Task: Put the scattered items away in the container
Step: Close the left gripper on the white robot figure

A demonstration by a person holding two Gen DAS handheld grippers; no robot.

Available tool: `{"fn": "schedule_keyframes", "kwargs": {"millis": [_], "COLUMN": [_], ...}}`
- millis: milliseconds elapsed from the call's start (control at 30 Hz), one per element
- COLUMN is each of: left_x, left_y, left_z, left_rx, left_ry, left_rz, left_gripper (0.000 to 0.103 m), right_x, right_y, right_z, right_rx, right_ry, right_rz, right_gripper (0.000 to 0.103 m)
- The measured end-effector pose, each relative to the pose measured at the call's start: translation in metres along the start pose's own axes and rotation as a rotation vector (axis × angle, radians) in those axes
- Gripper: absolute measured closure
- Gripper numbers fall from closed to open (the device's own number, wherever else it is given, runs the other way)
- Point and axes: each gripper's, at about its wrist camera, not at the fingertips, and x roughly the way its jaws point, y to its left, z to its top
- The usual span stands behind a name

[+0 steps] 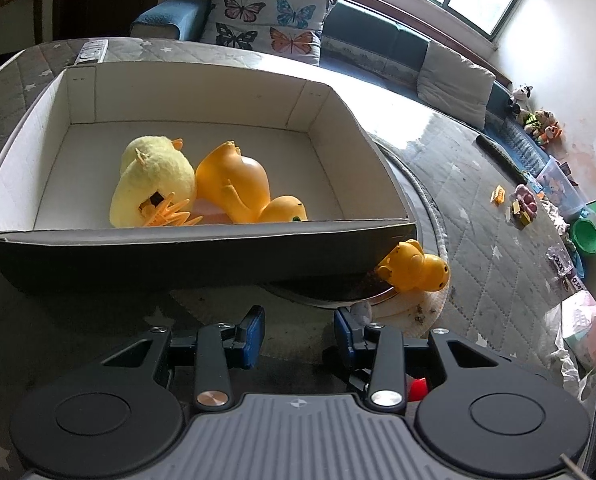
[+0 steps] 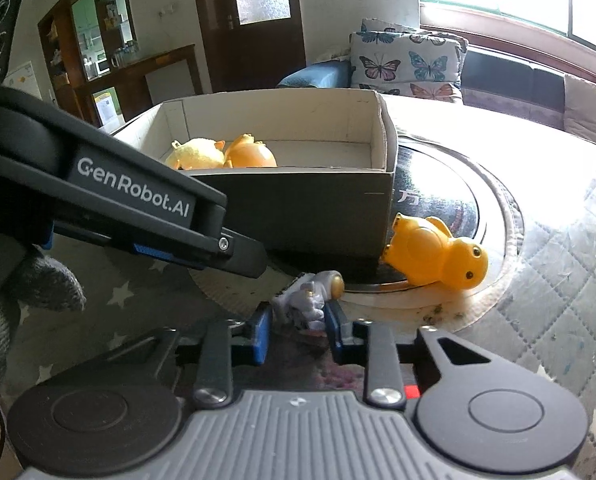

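The small white figurine [image 2: 306, 300] with a gold visor lies on the desk [image 2: 558, 280] directly between the right gripper [image 2: 298, 330] jaws, which stand parted around it, not yet clamped. Its long axis seems to run forward-right, toward the box [image 2: 318, 208]; that is hard to tell. The right hand is clearly nearer. The left gripper [image 1: 300, 334], released and empty, sits just left. A yellow duck [image 2: 434, 254] lies ahead-right, touching the box corner. Readable: "GenRobot.AI" on the left gripper.
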Motion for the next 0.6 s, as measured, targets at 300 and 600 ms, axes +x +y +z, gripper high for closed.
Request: {"fn": "schedule_keyframes", "kwargs": {"millis": [300,600], "left_x": [0.004,0.009], "left_y": [-0.006,-0.006], "left_z": [0.0,0.0], "left_rx": [0.018,0.02], "left_ry": [0.017,0.04], "left_rz": [-0.03,-0.045], "left_gripper": [0.062,0.062], "right_x": [-0.005,-0.006], "right_y": [0.006,0.015], "right_z": [-0.003,-0.003], "right_rx": [-0.039,-0.083], "right_ry": [0.0,0.002], "right_rz": [0.051,0.079], "right_gripper": [0.077,0.077]}}
